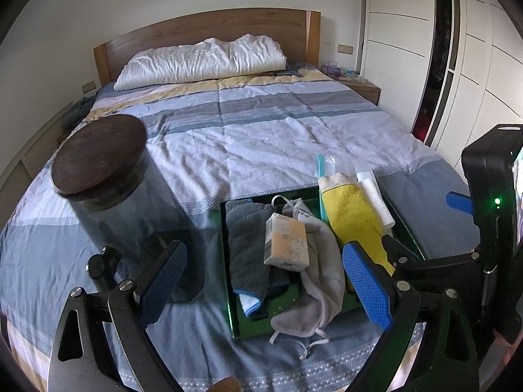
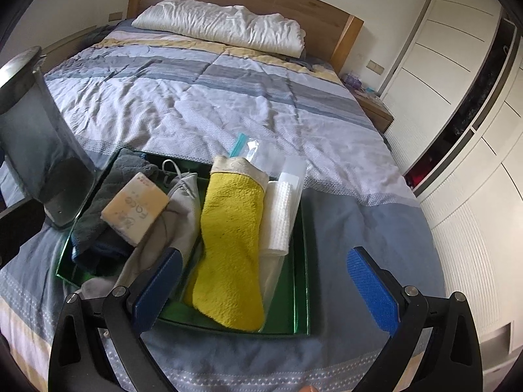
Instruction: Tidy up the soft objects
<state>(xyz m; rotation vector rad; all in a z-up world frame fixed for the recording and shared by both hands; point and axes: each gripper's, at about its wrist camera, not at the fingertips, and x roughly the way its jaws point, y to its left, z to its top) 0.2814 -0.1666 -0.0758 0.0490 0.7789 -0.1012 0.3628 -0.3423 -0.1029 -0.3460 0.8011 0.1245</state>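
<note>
A green tray lies on the striped quilt near the foot of the bed. In it are a dark grey towel, a small tissue pack on top, a light grey face mask spilling over the near rim, a yellow cloth and a white cloth in a clear bag. My left gripper hovers open above the tray's near left part, with nothing held. My right gripper stands open above the yellow cloth and the tray's near edge, apart from both.
A tall glass jar with a dark wooden lid stands on the quilt just left of the tray. A white pillow lies by the wooden headboard. A nightstand and a white wardrobe stand on the right.
</note>
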